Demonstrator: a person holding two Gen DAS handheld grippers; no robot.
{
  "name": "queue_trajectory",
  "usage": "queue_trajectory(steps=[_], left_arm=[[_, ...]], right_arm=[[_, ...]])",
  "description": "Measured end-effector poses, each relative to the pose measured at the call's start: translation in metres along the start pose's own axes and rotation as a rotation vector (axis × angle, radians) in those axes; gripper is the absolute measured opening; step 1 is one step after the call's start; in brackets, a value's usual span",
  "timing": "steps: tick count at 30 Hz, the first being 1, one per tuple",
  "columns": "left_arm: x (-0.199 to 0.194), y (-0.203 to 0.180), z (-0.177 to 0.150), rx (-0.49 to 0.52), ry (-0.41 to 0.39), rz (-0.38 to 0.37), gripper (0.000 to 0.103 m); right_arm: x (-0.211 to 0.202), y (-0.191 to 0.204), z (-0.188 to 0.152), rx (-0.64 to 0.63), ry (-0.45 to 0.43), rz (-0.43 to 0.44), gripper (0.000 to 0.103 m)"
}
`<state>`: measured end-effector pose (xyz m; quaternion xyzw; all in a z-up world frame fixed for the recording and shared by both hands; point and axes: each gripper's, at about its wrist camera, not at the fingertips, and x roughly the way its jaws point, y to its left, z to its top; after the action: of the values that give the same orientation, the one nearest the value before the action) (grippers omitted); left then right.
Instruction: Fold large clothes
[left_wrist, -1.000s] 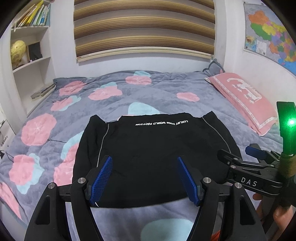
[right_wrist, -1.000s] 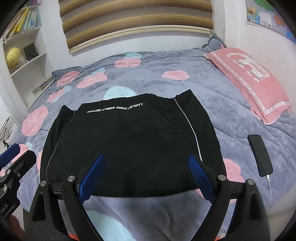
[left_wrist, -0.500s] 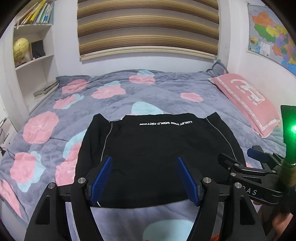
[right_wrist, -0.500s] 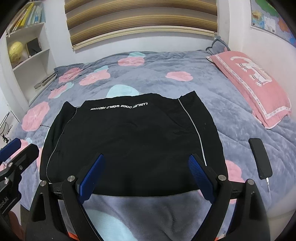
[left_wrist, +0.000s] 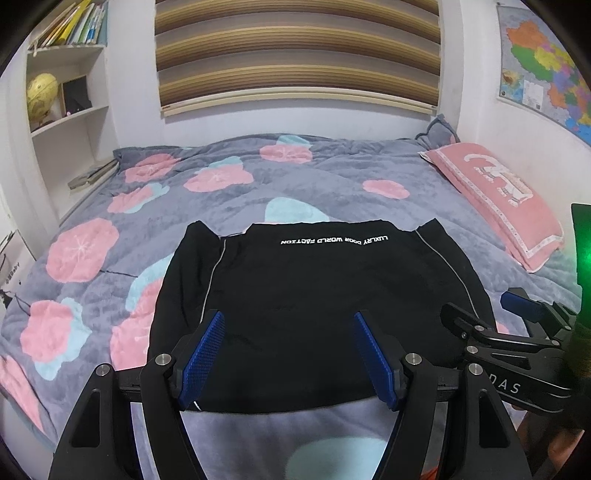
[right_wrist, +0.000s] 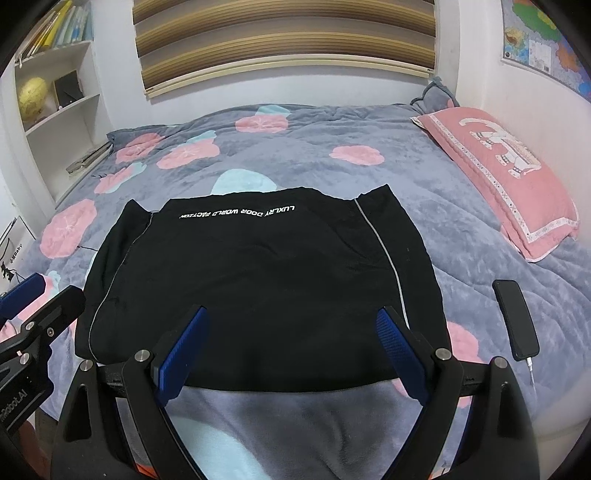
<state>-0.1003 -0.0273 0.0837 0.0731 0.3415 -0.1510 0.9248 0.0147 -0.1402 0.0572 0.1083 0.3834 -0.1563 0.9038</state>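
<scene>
The black garment (left_wrist: 317, 306) lay flat on the bed (left_wrist: 332, 192) near its front edge, already folded to a squarish shape with its white lettering along the far edge, while the left gripper (left_wrist: 290, 354) and the right gripper (right_wrist: 291, 350) hovered above its near hem, each with fingers spread wide and nothing between them. It looked soft, light and limp, likely to sag and slide unless taken at the two near corners together. No containers appeared; a phone (right_wrist: 515, 319) lay beside it.

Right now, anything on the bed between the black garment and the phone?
No. Right wrist view shows only bare blanket between the black garment and the phone.
</scene>
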Motion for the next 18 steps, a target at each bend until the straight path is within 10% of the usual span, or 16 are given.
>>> queue_trajectory(steps=[18], left_arm=[[0.009, 0.004, 0.000, -0.004, 0.002, 0.047, 0.073]], right_arm=[[0.012, 0.000, -0.002, -0.016, 0.026, 0.005, 0.093]])
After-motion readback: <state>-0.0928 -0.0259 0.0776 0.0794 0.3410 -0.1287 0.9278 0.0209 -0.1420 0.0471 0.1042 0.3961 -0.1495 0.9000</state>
